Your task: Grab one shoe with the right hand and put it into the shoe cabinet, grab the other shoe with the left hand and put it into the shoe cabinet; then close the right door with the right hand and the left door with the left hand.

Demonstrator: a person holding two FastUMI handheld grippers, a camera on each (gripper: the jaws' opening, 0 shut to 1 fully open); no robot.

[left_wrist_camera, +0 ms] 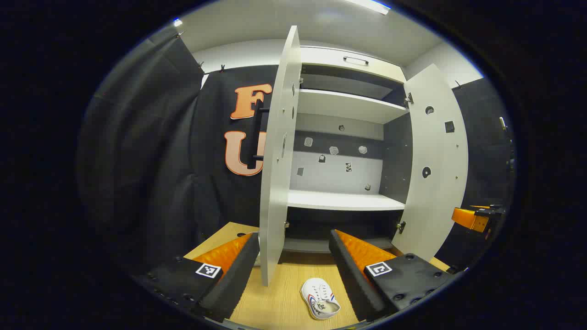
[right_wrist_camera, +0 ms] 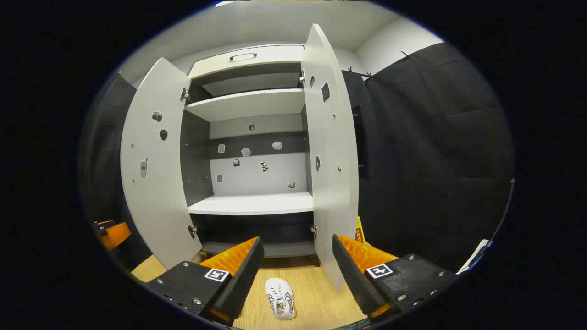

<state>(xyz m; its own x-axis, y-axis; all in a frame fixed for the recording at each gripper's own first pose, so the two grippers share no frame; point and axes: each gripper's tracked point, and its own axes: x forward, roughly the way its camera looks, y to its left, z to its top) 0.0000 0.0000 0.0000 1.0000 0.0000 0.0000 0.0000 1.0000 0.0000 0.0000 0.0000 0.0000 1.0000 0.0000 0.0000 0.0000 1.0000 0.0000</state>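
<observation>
You are at the start; nothing of the task shows as done.

- Shoe cabinet (right_wrist_camera: 250, 204): both doors stand wide. The left door (left_wrist_camera: 277, 183) is seen edge-on in the left gripper view; the right door (right_wrist_camera: 332, 160) hangs open in the right gripper view. The shelves you can see hold no shoe.
- Left gripper (left_wrist_camera: 293, 270): fingers spread, nothing between them. A white shoe (left_wrist_camera: 320, 299) lies on the wooden floor (left_wrist_camera: 275, 302) below the gap, just in front of the cabinet and apart from both fingers.
- Right gripper (right_wrist_camera: 298, 268): fingers likewise spread and empty. A white shoe (right_wrist_camera: 280, 298) lies on the floor under its gap, untouched.
- Each view shows 1 shoe; I cannot tell whether it is the same shoe or 2 different ones.

Left to do, by my reading: all 4 steps. You take 1 shoe with the right, shelve it, do the same with the left, then swing the right door shut and the left door after it.
</observation>
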